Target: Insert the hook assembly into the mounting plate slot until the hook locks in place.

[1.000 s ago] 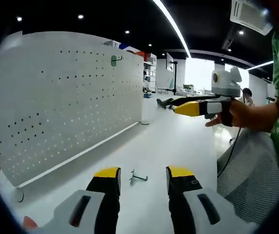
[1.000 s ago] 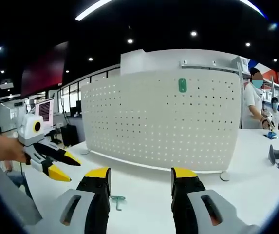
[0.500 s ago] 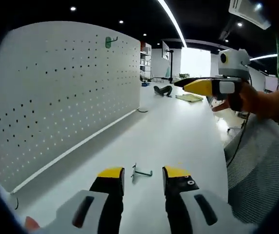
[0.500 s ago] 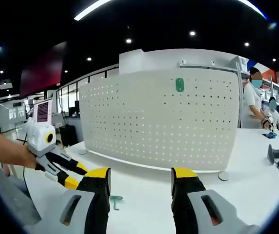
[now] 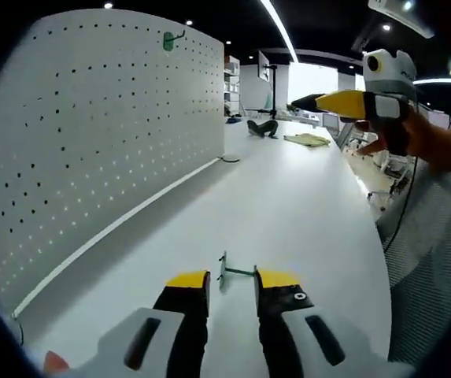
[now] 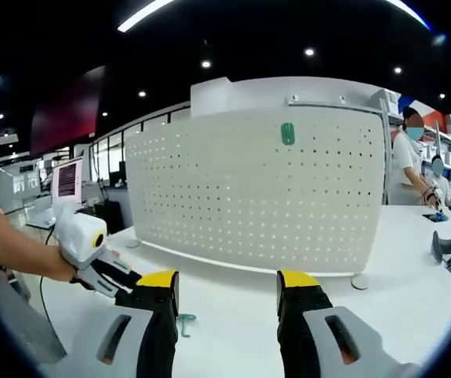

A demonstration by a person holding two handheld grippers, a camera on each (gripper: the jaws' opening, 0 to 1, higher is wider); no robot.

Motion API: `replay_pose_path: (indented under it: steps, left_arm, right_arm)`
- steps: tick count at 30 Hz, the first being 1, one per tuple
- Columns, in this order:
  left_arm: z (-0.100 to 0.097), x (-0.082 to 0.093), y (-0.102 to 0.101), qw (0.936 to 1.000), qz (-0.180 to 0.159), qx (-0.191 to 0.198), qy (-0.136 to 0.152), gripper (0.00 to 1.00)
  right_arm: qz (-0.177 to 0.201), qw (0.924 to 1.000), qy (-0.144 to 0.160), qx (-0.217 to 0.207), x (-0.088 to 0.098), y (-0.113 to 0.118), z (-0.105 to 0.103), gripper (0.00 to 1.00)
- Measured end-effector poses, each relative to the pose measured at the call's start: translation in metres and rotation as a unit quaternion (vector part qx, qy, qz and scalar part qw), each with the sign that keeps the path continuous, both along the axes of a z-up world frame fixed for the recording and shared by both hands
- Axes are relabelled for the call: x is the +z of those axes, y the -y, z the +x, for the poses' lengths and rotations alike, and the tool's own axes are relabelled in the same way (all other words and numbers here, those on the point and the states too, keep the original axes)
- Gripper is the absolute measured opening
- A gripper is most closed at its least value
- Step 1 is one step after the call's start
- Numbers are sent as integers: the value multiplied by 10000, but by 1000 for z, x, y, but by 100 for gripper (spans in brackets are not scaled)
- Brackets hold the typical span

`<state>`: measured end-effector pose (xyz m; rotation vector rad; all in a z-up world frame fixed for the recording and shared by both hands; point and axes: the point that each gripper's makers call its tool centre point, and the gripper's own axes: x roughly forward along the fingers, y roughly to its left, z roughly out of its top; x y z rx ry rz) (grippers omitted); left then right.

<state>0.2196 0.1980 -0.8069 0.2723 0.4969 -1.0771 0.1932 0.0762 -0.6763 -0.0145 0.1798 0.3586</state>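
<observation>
A small green wire hook lies on the white table, just beyond my left gripper. Its yellow-tipped jaws stand open, one to each side of the hook's near end, and do not touch it. The white pegboard mounting plate stands upright along the left, with another green hook mounted near its top. My right gripper hovers high at the right, held by a hand. In the right gripper view its own jaws are wide open and empty, facing the pegboard. The left gripper reaches low toward the hook.
The white table stretches far ahead, with a dark object and a flat yellowish sheet at the far end. A grey mesh chair back stands at the right. Two people stand past the pegboard's right end.
My left gripper has dropped toward the table and come up to the loose hook, and its jaw gap has narrowed a little. My right gripper has stayed high and open.
</observation>
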Motion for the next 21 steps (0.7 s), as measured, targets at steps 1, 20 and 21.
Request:
replay_pose_path:
  steps: [1, 20, 21]
  left_arm:
    - [0, -2, 0, 10000, 27, 6, -31, 23]
    - [6, -19, 7, 9998, 146, -83, -130, 19]
    - [6, -20, 7, 9998, 158, -81, -131, 19]
  right_arm:
    - [1, 10000, -5, 4, 0, 0, 0, 51]
    - [52, 9974, -503, 517, -17, -13, -8, 49]
    - [80, 9969, -536, 573, -17, -15, -9, 49]
